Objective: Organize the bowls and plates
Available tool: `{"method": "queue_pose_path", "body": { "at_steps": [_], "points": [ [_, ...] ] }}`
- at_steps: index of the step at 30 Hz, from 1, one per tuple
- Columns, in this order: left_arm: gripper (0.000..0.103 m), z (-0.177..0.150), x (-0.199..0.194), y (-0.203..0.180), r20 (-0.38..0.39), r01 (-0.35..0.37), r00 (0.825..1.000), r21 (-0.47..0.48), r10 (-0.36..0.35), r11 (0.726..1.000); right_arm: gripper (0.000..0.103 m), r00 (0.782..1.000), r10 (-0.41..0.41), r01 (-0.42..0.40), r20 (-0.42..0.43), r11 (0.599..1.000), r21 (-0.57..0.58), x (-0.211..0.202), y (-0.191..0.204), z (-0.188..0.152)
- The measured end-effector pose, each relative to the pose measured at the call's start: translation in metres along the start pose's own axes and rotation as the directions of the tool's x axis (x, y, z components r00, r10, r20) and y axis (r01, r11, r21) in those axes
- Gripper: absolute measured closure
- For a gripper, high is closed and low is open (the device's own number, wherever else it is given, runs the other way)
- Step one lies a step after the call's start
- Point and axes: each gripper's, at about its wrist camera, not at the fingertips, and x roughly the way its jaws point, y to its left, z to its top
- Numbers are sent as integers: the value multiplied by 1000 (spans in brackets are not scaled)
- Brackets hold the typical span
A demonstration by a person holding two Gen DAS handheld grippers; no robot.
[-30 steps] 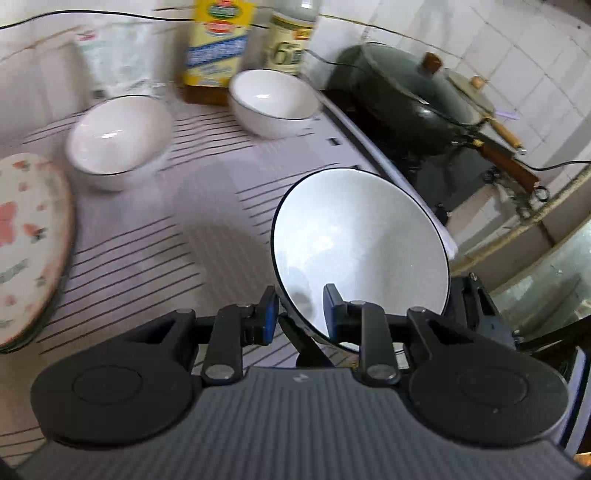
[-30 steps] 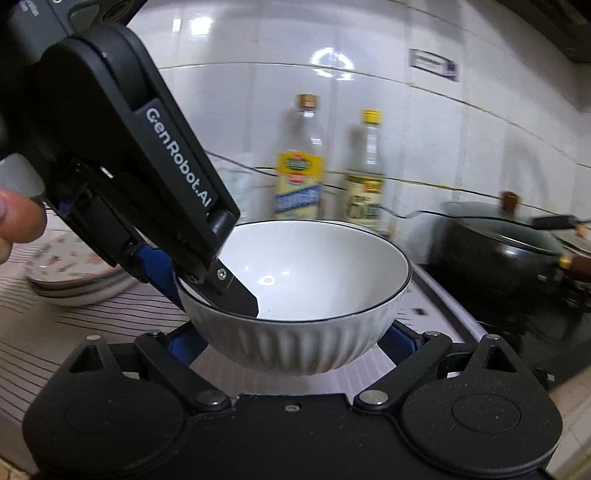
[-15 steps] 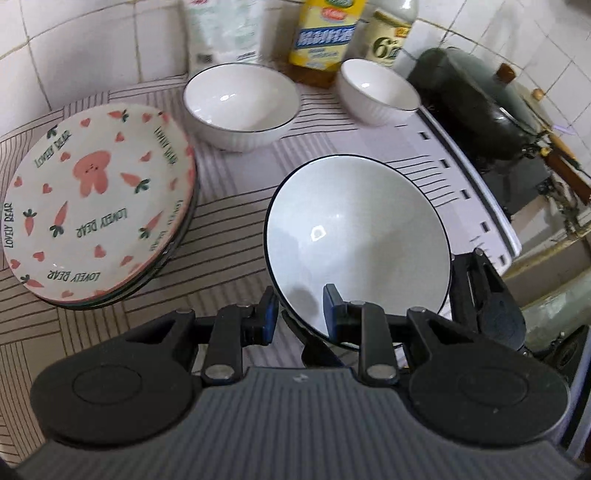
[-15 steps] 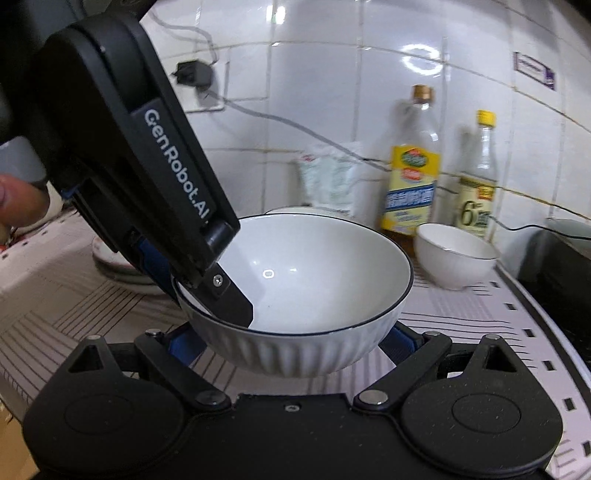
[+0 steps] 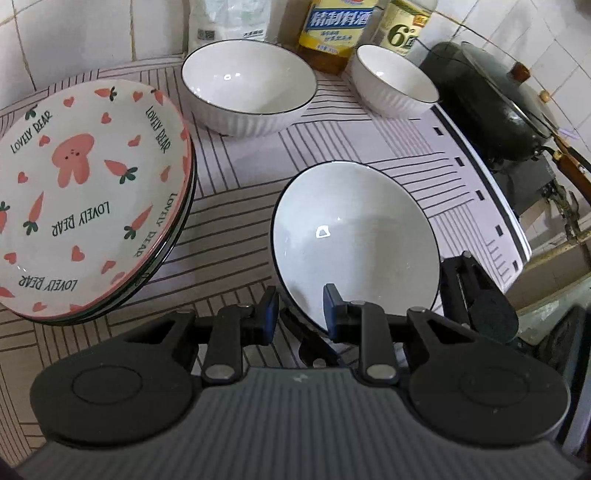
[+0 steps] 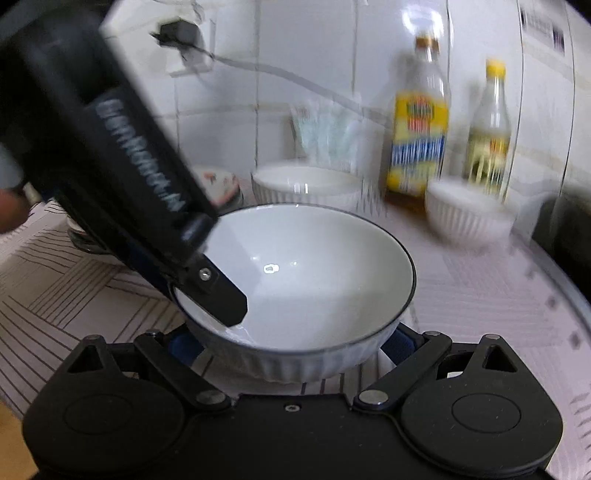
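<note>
A white ribbed bowl with a dark rim [image 5: 354, 236] [image 6: 306, 273] is held above the striped mat. My left gripper [image 5: 299, 310] is shut on its near rim, one finger inside and one outside; it shows in the right wrist view [image 6: 207, 284] on the bowl's left rim. My right gripper [image 6: 291, 343] has its fingers spread on either side of the bowl's ribbed base; one finger [image 5: 476, 295] shows at the bowl's right. A larger white bowl [image 5: 249, 85] [image 6: 306, 181] and a smaller one [image 5: 393, 79] [image 6: 467, 214] stand at the back. A stack of carrot-print plates [image 5: 88, 195] lies left.
Two bottles [image 5: 340, 26] [image 5: 404, 27] and a white bag [image 5: 229, 20] stand against the tiled wall. A dark lidded wok [image 5: 487, 99] sits on the stove at the right. The striped mat [image 5: 369, 144] ends at a counter edge on the right.
Both grippers have carried the held bowl left and lower, towards the mat. The plates and the large bowl are nearer. The right wrist view is now motion-blurred.
</note>
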Motion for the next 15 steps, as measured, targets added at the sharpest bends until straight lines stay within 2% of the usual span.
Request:
{"method": "queue_pose_path", "body": {
  "at_steps": [7,10,15],
  "points": [
    [79,3,1,9,-12,32,999,-37,-32,999,4,995,-52,58,-84,996,69,0,8,8],
    [77,4,0,11,-16,18,1000,-37,-19,999,4,991,-70,79,-111,993,88,-12,11,6],
    [78,7,-18,10,-4,8,1000,-2,-8,1000,4,993,-89,96,-83,991,88,-40,17,3]
  ]
}}
